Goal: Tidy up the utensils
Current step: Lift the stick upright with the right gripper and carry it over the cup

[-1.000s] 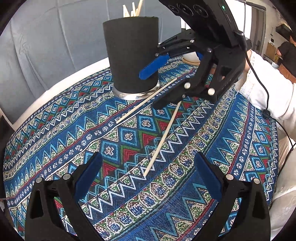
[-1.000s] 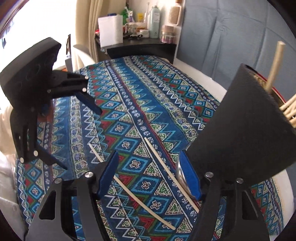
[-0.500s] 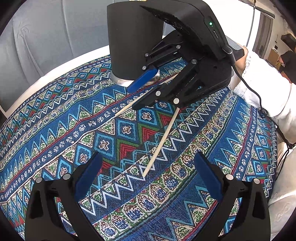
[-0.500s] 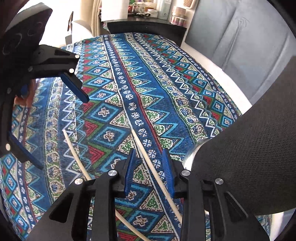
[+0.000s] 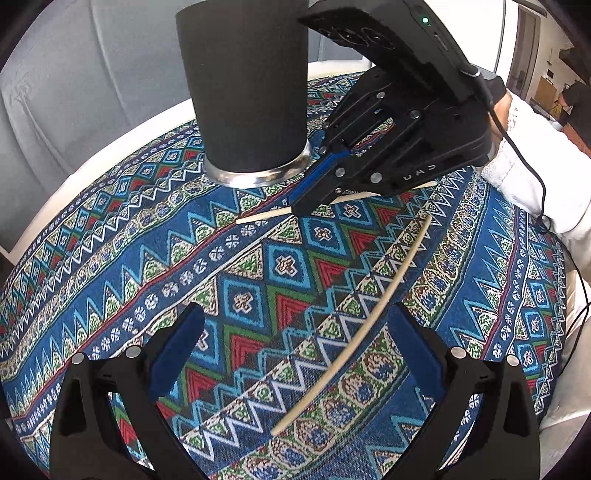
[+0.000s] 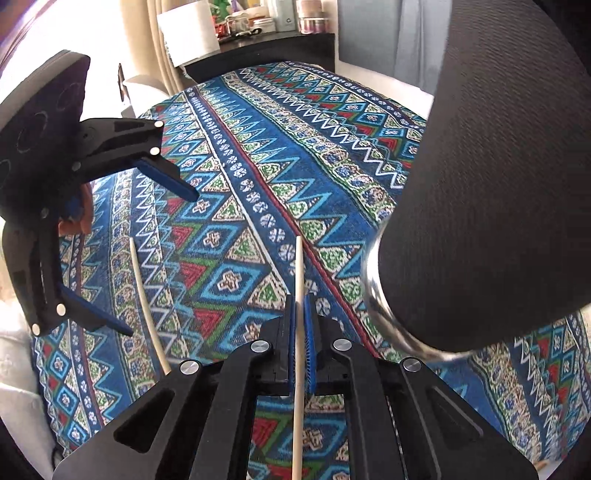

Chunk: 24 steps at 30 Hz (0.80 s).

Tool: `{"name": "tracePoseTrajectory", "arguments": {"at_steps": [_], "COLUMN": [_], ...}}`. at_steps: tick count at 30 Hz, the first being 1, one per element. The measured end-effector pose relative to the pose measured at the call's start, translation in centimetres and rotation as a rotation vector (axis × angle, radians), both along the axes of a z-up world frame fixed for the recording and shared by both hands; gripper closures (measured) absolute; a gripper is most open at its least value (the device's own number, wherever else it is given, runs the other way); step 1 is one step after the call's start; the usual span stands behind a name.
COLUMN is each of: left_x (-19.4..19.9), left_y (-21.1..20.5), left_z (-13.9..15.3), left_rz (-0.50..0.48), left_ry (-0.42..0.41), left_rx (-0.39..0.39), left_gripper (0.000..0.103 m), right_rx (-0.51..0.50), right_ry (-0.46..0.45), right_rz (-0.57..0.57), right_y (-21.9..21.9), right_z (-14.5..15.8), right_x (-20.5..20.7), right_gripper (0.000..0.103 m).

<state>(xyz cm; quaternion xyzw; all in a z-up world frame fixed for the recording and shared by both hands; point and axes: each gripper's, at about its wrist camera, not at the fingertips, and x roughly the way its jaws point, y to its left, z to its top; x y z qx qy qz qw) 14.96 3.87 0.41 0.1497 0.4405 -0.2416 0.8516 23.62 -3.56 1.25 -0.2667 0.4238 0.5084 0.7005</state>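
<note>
Two pale wooden chopsticks lie on a patterned blue cloth. My right gripper (image 6: 300,306) is shut on one chopstick (image 6: 299,266), right beside the base of a tall black utensil holder (image 6: 487,184). In the left wrist view the right gripper (image 5: 301,205) pinches that chopstick (image 5: 255,218) near the holder (image 5: 247,85). My left gripper (image 5: 295,350) is open and empty, hovering over the second chopstick (image 5: 369,325), which also shows in the right wrist view (image 6: 146,302). The left gripper (image 6: 159,254) appears at the left there.
The cloth (image 5: 110,280) covers a round table with a white edge (image 5: 122,136). A grey sofa back (image 5: 74,74) stands behind it. A dark side table with bottles and a paper roll (image 6: 192,29) is at the far end.
My right gripper has lowered beside the holder and closed its jaws on the nearer chopstick. My left gripper stays open and has moved closer to the table.
</note>
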Motion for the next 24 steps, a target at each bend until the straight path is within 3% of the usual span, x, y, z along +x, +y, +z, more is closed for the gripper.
{"name": "tracePoseTrajectory", "arguments": {"at_steps": [4, 9, 12, 18, 20, 21, 23, 24], "left_x": [0.3, -0.4, 0.8, 0.8, 0.1, -0.2, -0.5, -1.3], "left_y": [-2.4, -4.1, -3.6, -2.9, -2.6, -2.4, -1.7, -1.7], "left_z": [-0.7, -1.3, -1.5, -1.7, -1.3, -1.2, -1.2, -0.9], "left_rz": [-0.066, -0.181, -0.170, -0.148, -0.144, -0.130, -0.084, -0.059], "left_ry": [0.009, 0.023, 0.116, 0.102, 0.096, 0.096, 0.096, 0.099], "left_rx": [0.046, 0.079, 0.044, 0.035, 0.026, 0.020, 0.006, -0.010], "left_gripper": [0.006, 0.006, 0.011, 0.020, 0.043, 0.050, 0.085, 0.091], "right_rx": [0.006, 0.096, 0.140, 0.189, 0.197, 0.202, 0.214, 0.221], "right_ry": [-0.024, 0.002, 0.020, 0.024, 0.019, 0.014, 0.012, 0.006], "right_rz": [-0.070, -0.143, -0.173, -0.255, -0.291, -0.307, -0.336, -0.349], "right_y": [-2.7, -6.5, -8.0, -10.8, -11.5, -11.9, -12.6, -12.9], "right_z": [0.3, 1.8, 2.4, 2.7, 2.8, 2.9, 3.1, 3.3], "right_x": [-0.9, -2.3, -3.0, -4.4, -4.7, -4.9, -5.3, -5.5], "right_gripper": [0.098, 0.098, 0.098, 0.098, 0.098, 0.098, 0.098, 0.098]}}
